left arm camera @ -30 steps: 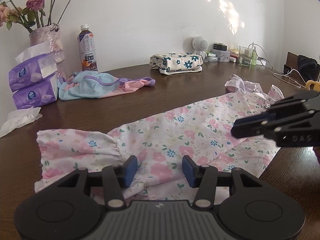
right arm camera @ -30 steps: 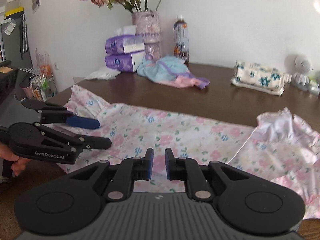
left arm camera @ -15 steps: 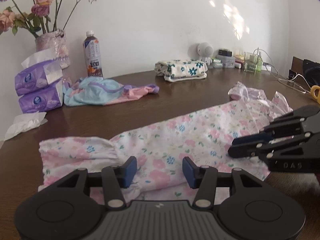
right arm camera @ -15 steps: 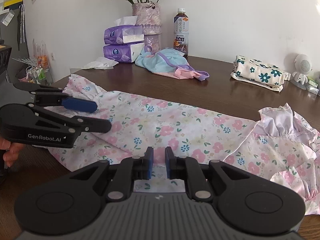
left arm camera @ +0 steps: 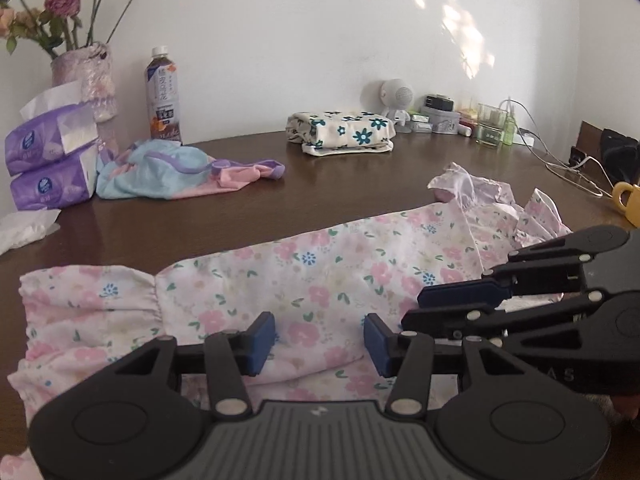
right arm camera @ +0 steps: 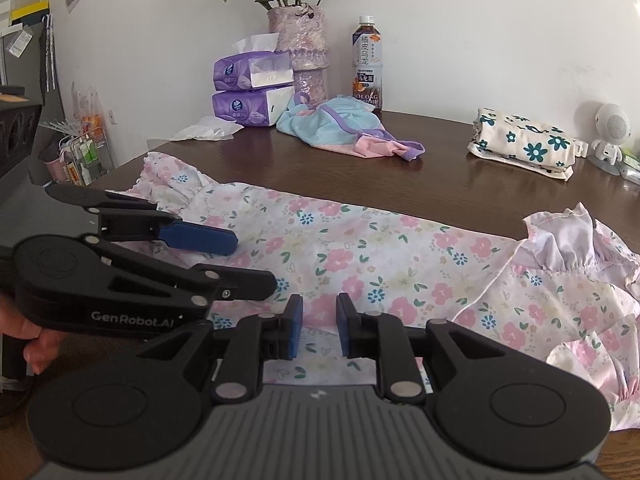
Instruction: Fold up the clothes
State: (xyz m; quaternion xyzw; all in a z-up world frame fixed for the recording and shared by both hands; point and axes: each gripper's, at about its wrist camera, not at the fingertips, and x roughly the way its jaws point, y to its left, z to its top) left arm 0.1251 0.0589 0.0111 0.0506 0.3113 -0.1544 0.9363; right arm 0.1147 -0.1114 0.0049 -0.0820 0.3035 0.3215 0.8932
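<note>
the floral garment (left arm camera: pixel 320 280) lies spread lengthwise on the dark wooden counter (left arm camera: pixel 360 184), with its gathered, ruffled end (right arm camera: pixel 580 256) bunched at the right side of the right wrist view. the left tongs (left arm camera: pixel 319 338) are open, with a wide gap between the blue pads (left arm camera: pixel 262 334); they sit low over the near edge of the garment and grip nothing. the right tongs (right arm camera: pixel 319 330) are also open, with a narrower gap, and hover at the same near edge, just beside the left tongs. in the left wrist view the right tongs (left arm camera: pixel 416 312) enter from the right, above the fabric. in the right wrist view the left tongs (right arm camera: pixel 252 262) enter from the left, held by a hand (right arm camera: pixel 28 344).

at the far side of the counter, well apart from the garment:
- a folded cream cloth with blue flowers (left arm camera: pixel 340 132)
- a crumpled light-blue and pink garment (left arm camera: pixel 168 172)
- two purple tissue packs (left arm camera: pixel 48 160), stacked
- a drink bottle (left arm camera: pixel 162 96)
- a vase of roses (right arm camera: pixel 298 40)
</note>
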